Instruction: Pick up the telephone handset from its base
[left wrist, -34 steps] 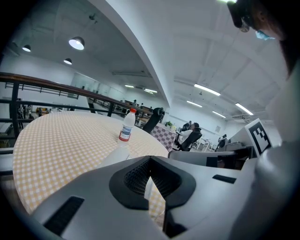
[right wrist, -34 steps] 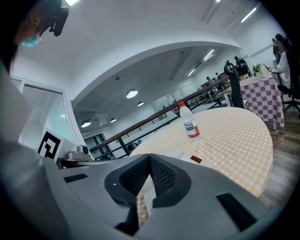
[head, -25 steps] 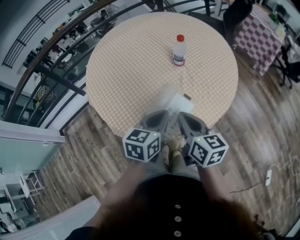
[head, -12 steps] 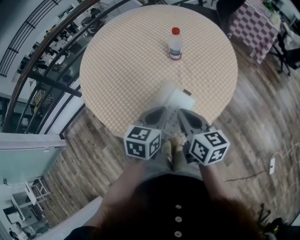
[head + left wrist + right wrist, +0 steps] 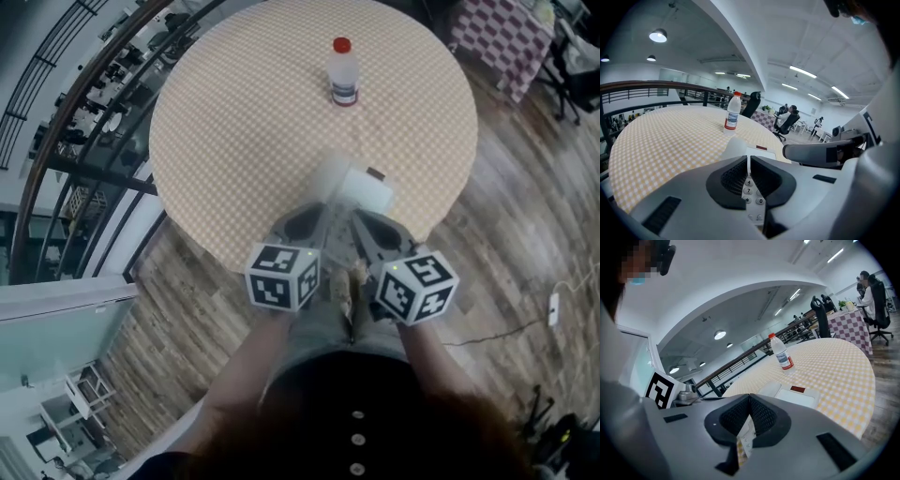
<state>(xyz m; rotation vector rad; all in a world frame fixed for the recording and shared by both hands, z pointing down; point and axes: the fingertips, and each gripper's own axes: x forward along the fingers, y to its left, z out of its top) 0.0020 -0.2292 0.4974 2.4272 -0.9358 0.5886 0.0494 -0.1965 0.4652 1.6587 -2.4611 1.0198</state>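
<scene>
Both closed tight and empty, left gripper [image 5: 317,220] and right gripper [image 5: 367,225] face the white plastic handset [image 5: 330,174], lying lengthwise away just ahead at the checked round table's [image 5: 234,122] near edge, left nearer.

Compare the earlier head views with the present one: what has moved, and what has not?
The head camera shifted, so the table sits higher in frame; the left claw and right claw crept slightly toward the telephone. Nothing taken hold of or let go. Both claws stay shut; telephone and bottle keep their places.
</scene>
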